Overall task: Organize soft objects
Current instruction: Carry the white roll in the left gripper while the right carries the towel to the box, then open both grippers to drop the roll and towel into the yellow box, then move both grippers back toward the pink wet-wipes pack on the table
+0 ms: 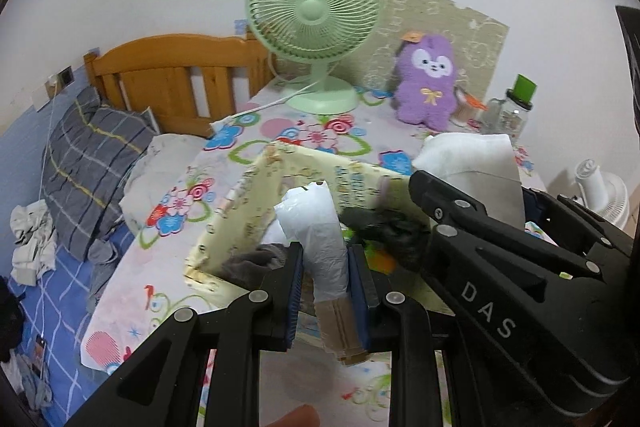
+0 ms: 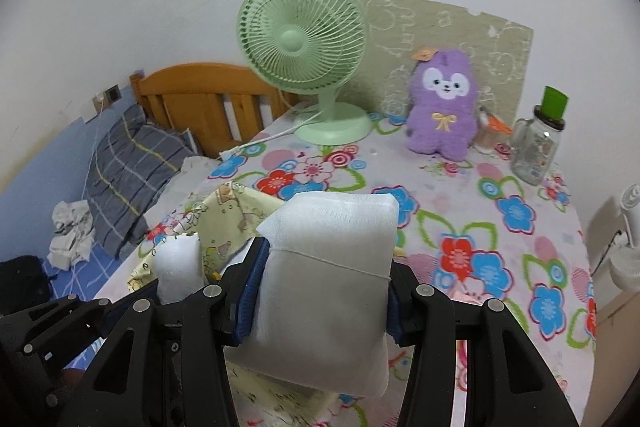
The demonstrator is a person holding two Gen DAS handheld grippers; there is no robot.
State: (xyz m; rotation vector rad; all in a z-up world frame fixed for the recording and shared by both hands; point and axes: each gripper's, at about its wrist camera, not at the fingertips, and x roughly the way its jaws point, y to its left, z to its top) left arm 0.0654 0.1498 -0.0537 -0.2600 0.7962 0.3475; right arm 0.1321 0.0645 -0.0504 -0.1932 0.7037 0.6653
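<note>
My left gripper [image 1: 324, 263] is shut on a white plastic-wrapped roll [image 1: 320, 227], held above a yellow patterned fabric box [image 1: 248, 211] on the floral table. Dark soft items [image 1: 384, 227] lie inside the box. My right gripper [image 2: 324, 275] is shut on a white soft pillow-like pack [image 2: 328, 267], held over the right edge of the same box [image 2: 228, 219]. The right gripper also shows in the left wrist view [image 1: 500, 259] with the white pack [image 1: 476, 163]. The roll shows in the right wrist view [image 2: 178, 267].
A green fan [image 1: 316, 23] and a purple plush toy [image 1: 428, 83] stand at the table's back. A glass jar with a green lid [image 2: 540, 143] is at the back right. A bed with a grey plaid pillow [image 1: 92, 163] lies left.
</note>
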